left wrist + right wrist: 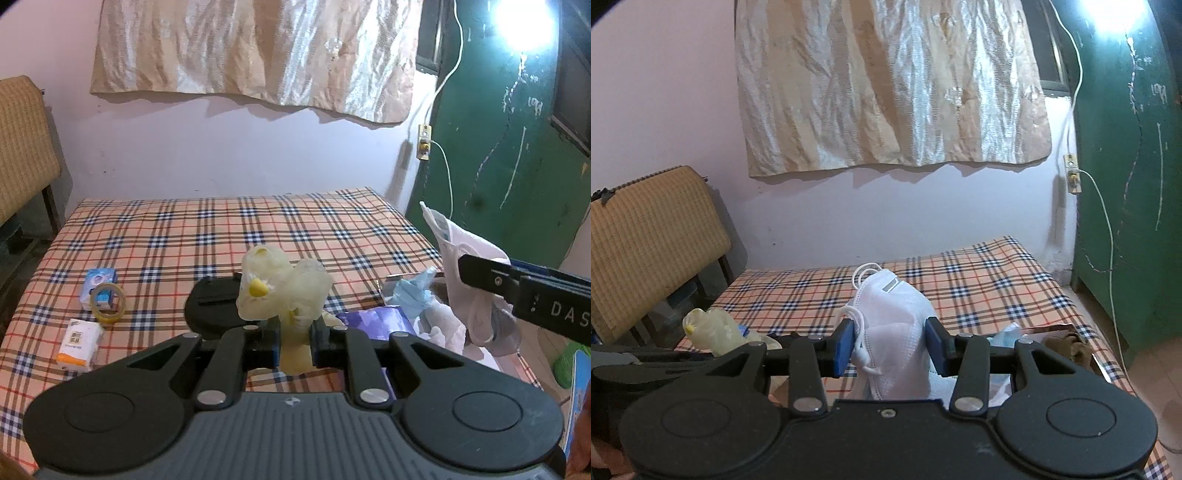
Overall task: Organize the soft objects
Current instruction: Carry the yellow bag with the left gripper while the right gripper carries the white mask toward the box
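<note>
Two grippers, two catches, both held up above the bed (155,229)! The left gripper (293,341) is clamped tight on a pale yellow soft bundle (280,291), pinching its narrow lower end so the bulk billows upward, long axis roughly upright between the pads. Over on the right, the right gripper (890,345) has a white face mask (892,317) between its blue pads (843,347), ear loops dangling at the left pad; the fingers sit fairly wide and the mask bulges between them, so it looks held, though lightly.

From the left wrist view, the remaining heap of soft things (410,306) — blue mask material, a purple packet, grey-white cloth — lies on the bed to the right, directly under the right gripper and well apart from the boxes and tape roll (108,298) at the left. So the right hand is the nearer one to that heap, my guess being its mask goes down there first, while the left has to carry its bundle across.
</note>
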Demonstrator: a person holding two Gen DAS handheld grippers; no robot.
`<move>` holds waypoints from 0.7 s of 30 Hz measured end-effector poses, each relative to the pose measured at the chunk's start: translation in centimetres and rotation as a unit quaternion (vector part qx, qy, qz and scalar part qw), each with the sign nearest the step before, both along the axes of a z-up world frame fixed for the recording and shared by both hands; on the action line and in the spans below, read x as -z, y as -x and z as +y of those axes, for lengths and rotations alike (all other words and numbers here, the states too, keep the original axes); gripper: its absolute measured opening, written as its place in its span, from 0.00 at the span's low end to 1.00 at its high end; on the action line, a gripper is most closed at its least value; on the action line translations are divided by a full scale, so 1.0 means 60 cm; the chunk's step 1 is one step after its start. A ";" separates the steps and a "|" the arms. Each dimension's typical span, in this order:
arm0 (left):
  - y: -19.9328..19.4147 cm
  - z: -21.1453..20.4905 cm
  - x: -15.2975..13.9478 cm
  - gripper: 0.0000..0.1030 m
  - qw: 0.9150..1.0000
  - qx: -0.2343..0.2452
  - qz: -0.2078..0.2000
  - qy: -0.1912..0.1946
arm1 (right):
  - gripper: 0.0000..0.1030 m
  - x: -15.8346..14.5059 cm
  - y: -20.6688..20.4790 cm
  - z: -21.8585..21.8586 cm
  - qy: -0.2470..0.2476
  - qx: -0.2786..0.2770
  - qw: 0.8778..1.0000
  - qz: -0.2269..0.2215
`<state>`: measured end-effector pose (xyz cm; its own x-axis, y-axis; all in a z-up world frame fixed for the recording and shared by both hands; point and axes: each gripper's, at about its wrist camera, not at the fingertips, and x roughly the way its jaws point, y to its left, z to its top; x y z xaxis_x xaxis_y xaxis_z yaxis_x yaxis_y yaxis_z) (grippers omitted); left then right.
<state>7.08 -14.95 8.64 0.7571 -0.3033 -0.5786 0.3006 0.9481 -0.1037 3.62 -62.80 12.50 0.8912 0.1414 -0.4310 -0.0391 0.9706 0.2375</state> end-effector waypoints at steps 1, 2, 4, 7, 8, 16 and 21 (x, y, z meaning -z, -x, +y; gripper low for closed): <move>-0.001 -0.004 0.002 0.17 1.000 0.002 0.002 0.000 | 0.50 0.001 0.001 -0.004 0.000 0.002 1.000 0.001; -0.001 -0.009 0.003 0.17 1.000 0.004 0.003 0.000 | 0.50 0.002 0.001 -0.008 -0.001 0.005 1.000 0.002; -0.002 -0.017 0.007 0.17 1.000 0.008 0.005 -0.001 | 0.50 0.005 0.003 -0.016 -0.001 0.010 1.000 0.003; -0.002 -0.032 0.011 0.17 1.000 0.016 0.008 -0.001 | 0.50 0.011 0.009 -0.030 -0.003 0.017 1.000 0.006; -0.002 -0.037 0.013 0.17 1.000 0.019 0.009 -0.001 | 0.50 0.013 0.010 -0.033 -0.003 0.020 1.000 0.007; 0.001 -0.072 0.022 0.17 0.999 0.043 0.014 -0.003 | 0.50 0.023 0.019 -0.066 -0.006 0.040 0.999 0.011; 0.003 -0.091 0.029 0.17 0.998 0.056 0.019 -0.006 | 0.50 0.031 0.025 -0.085 -0.009 0.053 0.998 0.015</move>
